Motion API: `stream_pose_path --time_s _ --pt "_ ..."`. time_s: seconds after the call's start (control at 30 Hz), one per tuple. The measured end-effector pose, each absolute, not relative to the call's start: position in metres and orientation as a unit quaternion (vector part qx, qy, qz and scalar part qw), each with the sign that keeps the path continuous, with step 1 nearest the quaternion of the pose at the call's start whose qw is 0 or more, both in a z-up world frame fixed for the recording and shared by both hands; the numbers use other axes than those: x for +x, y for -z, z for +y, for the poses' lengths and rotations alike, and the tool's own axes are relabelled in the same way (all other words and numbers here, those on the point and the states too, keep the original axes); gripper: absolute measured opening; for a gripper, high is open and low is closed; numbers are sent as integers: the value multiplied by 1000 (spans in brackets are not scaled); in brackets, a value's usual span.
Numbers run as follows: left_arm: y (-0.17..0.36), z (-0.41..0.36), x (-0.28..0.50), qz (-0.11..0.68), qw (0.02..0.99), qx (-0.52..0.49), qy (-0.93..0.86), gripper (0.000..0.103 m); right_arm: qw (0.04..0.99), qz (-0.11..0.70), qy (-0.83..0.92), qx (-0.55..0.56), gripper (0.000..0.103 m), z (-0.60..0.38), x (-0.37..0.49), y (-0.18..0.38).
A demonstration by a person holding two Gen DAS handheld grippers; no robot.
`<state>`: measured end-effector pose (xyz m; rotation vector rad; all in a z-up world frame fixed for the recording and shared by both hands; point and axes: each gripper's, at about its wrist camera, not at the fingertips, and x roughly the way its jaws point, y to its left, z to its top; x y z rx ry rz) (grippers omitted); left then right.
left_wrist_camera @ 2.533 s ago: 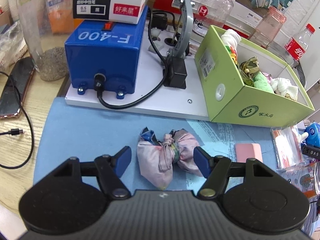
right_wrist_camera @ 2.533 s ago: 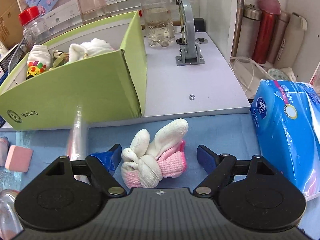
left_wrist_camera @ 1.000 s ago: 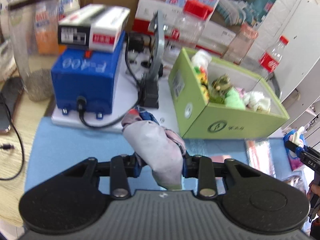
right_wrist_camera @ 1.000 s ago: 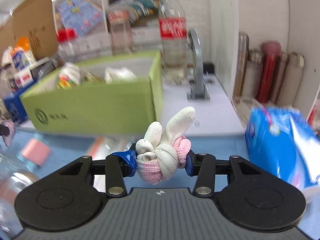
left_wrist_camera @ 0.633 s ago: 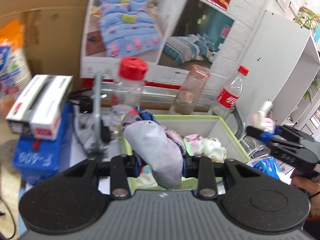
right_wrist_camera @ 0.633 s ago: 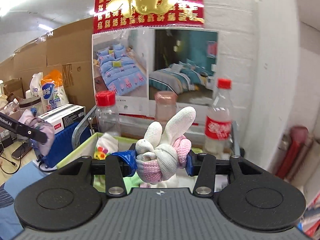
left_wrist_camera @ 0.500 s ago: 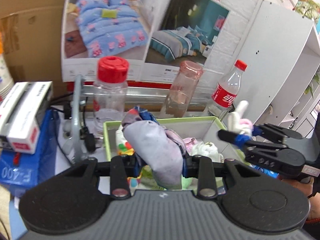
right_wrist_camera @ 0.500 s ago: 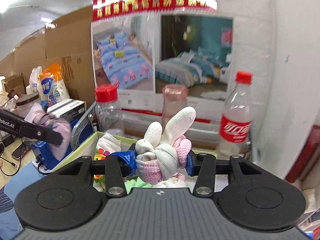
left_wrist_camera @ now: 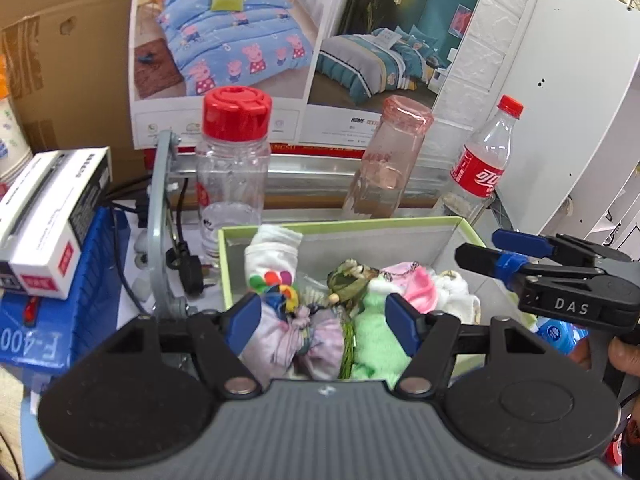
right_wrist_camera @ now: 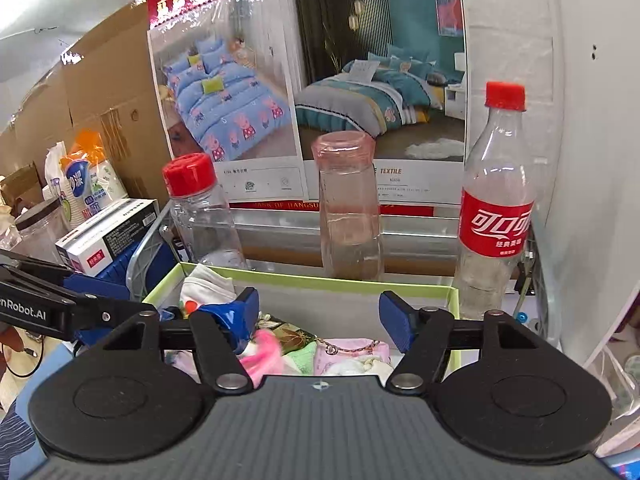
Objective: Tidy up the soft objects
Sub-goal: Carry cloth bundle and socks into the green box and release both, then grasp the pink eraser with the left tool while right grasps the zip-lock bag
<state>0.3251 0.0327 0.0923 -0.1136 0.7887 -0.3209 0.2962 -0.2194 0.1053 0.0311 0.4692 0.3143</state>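
The green box (left_wrist_camera: pixel 340 226) holds several soft bundles. My left gripper (left_wrist_camera: pixel 322 320) hovers over its near end, and its jaws are opening. Nothing is pressed between the pads. The lilac knotted cloth bundle (left_wrist_camera: pixel 296 340) lies loose in the box just below them, beside a green plush piece (left_wrist_camera: pixel 372 340). My right gripper (right_wrist_camera: pixel 320 316) hangs over the same box (right_wrist_camera: pixel 320 282), its jaws opening too. Under its left finger the pink-and-white sock bundle (right_wrist_camera: pixel 264 350) is a free blur inside the box. In the left wrist view the right gripper (left_wrist_camera: pixel 480 245) reaches in from the right.
Behind the box stand a red-capped clear jar (left_wrist_camera: pixel 234 168), a pink bottle (left_wrist_camera: pixel 384 160) and a cola bottle (left_wrist_camera: pixel 480 168). A blue machine (left_wrist_camera: pixel 60 320) with a white carton (left_wrist_camera: pixel 48 216) on it sits to the left. A person's fingers (left_wrist_camera: pixel 620 356) hold the right gripper.
Both grippers carried their bundles from the blue mat up over the green box. Their jaws have since spread apart, and both bundles have dropped into the box.
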Motion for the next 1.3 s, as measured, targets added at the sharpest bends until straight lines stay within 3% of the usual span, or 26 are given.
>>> stream_pose_path --time_s 0.7,0.97,1.3 --pt "-65 66 184 395 907 -45 137 68 956 267 -87 81 64 -270 133 -45" --pt "-59 57 191 409 900 -31 148 68 954 276 -86 83 65 -273 133 -38" --pt "-35 7 270 517 826 19 225 69 949 287 -95 95 65 -282 162 -25"
